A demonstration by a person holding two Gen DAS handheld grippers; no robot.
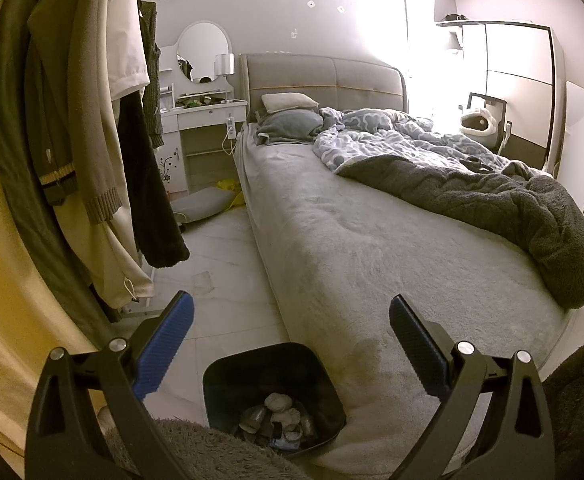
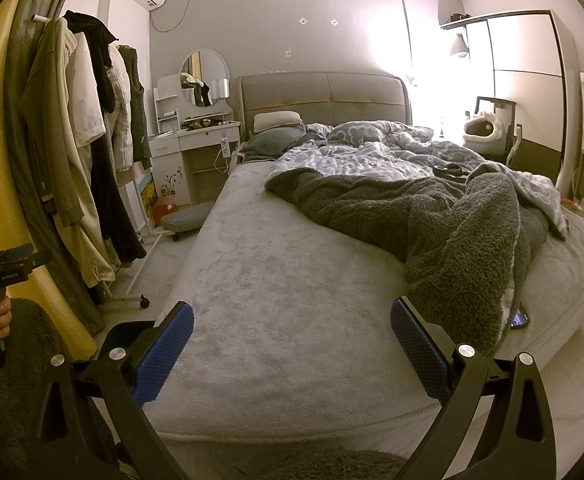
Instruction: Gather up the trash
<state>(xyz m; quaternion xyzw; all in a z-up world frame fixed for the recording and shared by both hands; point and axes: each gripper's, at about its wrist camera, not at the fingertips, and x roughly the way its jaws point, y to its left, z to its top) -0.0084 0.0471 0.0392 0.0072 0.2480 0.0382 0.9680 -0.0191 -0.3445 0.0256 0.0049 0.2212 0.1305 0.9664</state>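
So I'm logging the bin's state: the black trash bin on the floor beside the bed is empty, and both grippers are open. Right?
Not quite. The black trash bin on the floor beside the bed is not empty: the left wrist view shows crumpled trash in its bottom. The rest holds: left gripper and right gripper are both open.

Bed (image 2: 292, 300) in front of me has a pale grey fuzzy cover, mostly bare on the near half. Rumpled duvet (image 2: 431, 216) piled across the far side, dark fleece underside flipped up, blue patterned top showing behind it. Two pillows (image 1: 290, 114) stacked at the headboard. A phone (image 2: 519, 317) sits near the right edge, just beside the fleece. On the tiled floor (image 1: 228, 248), a black bin (image 1: 274, 392) with crumpled trash inside stands right against the bed's side.
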